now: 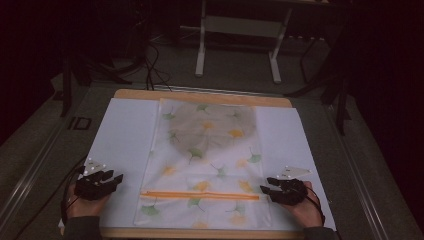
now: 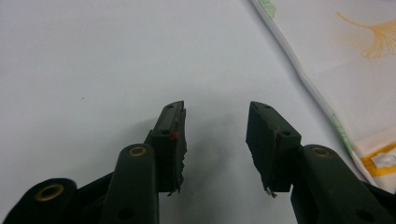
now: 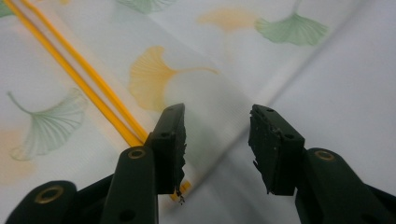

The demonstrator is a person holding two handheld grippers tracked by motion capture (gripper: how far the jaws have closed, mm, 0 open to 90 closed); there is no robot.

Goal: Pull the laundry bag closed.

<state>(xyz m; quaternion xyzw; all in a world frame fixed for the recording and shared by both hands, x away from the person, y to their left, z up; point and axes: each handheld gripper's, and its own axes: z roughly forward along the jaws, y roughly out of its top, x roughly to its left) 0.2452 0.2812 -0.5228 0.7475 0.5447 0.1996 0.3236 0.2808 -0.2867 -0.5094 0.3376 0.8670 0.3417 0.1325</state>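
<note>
The left gripper (image 1: 116,179) sits at the near left of the table, held in the person's left hand (image 1: 82,202), its jaws spread wide with nothing between them; in the left gripper view they hang over bare white sheet (image 2: 116,60), and the left edge of the bag runs past just to their right, apart from them. The right gripper (image 1: 265,185) is at the near right in the right hand (image 1: 307,207), its jaws likewise spread and pinching nothing. In the right gripper view they stand over the bag's right edge, one jaw above the end of the orange zipper (image 3: 79,74), the other above the white sheet; whether a pad touches the fabric I cannot tell. The thing between the two grippers is a translucent mesh zipper bag printed with green and orange ginkgo leaves (image 1: 207,165), lying flat in the middle of the white sheet on a wooden board (image 1: 200,96). A greyish garment or cloth inside it (image 1: 212,127) fills its far half. The zipper runs across the bag's near part, from side to side.
</note>
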